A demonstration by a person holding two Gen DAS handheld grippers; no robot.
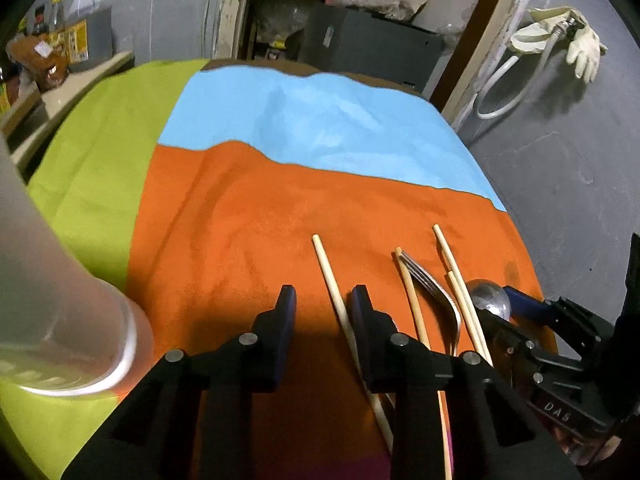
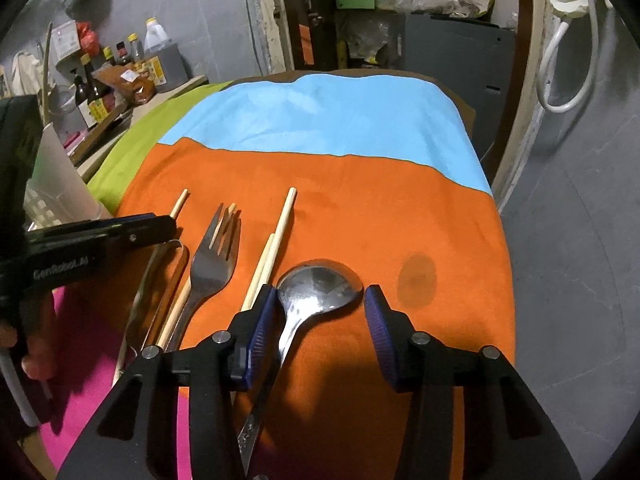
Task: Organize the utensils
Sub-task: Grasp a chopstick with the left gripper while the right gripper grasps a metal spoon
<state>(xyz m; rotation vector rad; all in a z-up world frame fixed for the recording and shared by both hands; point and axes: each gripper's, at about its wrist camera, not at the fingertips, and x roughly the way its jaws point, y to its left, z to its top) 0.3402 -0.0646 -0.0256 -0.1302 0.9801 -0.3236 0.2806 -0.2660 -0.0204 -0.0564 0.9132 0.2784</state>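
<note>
Several wooden chopsticks [image 1: 332,280], a metal fork [image 1: 434,284] and a metal spoon [image 1: 488,294] lie side by side on the orange part of the cloth [image 1: 248,240]. My left gripper [image 1: 324,300] is open, low over the cloth, with the leftmost chopstick passing just inside its right finger. A white utensil holder [image 1: 68,320] stands close on its left. My right gripper [image 2: 320,300] is open with the spoon bowl [image 2: 320,284] between its fingertips. The fork [image 2: 214,256] and chopsticks [image 2: 276,240] lie to its left. A second metal utensil [image 2: 160,280] lies under the left gripper there.
The cloth has a blue part [image 2: 320,120] at the far end and a green part [image 1: 96,160] on the left. A counter with bottles [image 2: 100,92] stands beyond the left edge. The table drops off on the right to a grey floor [image 2: 580,240]. A dark stain [image 2: 416,276] marks the orange cloth.
</note>
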